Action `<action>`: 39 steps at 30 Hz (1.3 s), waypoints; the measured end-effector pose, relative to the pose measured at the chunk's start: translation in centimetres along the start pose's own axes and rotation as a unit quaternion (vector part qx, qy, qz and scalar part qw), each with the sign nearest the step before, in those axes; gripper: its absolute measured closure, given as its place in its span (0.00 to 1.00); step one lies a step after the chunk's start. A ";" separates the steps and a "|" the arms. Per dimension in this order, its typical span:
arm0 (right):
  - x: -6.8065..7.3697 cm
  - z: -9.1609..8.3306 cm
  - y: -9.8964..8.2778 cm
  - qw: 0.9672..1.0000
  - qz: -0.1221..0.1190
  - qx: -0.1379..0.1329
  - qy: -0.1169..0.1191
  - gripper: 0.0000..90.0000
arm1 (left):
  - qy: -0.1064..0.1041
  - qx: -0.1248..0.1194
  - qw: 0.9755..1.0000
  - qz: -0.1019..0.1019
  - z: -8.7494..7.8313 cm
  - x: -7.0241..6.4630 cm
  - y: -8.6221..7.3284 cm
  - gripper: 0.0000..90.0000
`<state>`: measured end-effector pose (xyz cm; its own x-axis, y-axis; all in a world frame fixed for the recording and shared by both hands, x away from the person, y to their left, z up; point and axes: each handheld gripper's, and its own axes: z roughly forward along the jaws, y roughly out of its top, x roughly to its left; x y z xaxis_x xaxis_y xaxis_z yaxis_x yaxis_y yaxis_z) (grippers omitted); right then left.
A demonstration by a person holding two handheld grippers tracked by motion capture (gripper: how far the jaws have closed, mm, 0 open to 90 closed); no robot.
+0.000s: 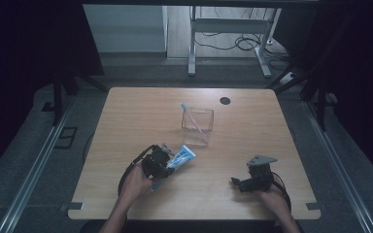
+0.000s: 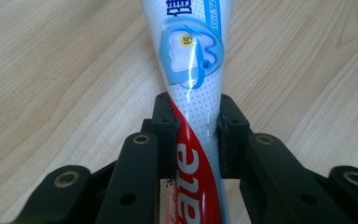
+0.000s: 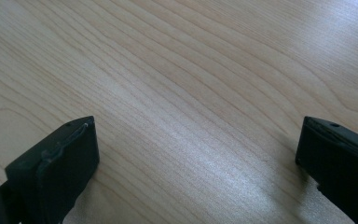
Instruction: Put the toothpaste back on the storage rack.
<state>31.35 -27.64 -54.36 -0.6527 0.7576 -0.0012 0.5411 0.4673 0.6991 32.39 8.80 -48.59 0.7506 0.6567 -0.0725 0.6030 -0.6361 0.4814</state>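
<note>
The left gripper (image 1: 167,162), lower centre-left, has its jaws pinched narrow; the right gripper (image 1: 245,183), lower right, gapes wide.

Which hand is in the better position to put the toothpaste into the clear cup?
Left. The left gripper is shut on the toothpaste, close beside the cup. The right gripper stands open over bare table, farther from the cup.

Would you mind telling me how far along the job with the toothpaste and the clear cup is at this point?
Done: a toothbrush already stands tilted in the clear cup. In hand: the left gripper is clamped on the toothpaste tube, just short of the cup. The right gripper rests open above the bare table, holding nothing. Left, most likely: carrying the tube to the cup and letting go.
</note>
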 end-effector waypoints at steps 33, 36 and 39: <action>0.0 0.0 0.0 1.000 0.000 0.000 0.000 0.00 | -0.003 -0.099 0.995 -0.004 -4.1 1.6 3.3 0.81; 0.0 0.0 0.0 1.000 0.000 0.000 0.000 0.00 | -0.001 -0.106 0.994 -0.005 -4.3 1.8 3.7 0.81; 0.0 0.0 0.0 1.000 0.000 0.000 0.000 0.00 | 0.000 -0.111 0.994 -0.005 -4.4 2.1 4.1 0.81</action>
<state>31.35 -27.65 -54.36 -0.6531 0.7573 -0.0020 0.5408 0.4682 0.6988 35.23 9.31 -42.91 0.7452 0.6622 -0.0782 0.5355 -0.5245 0.6619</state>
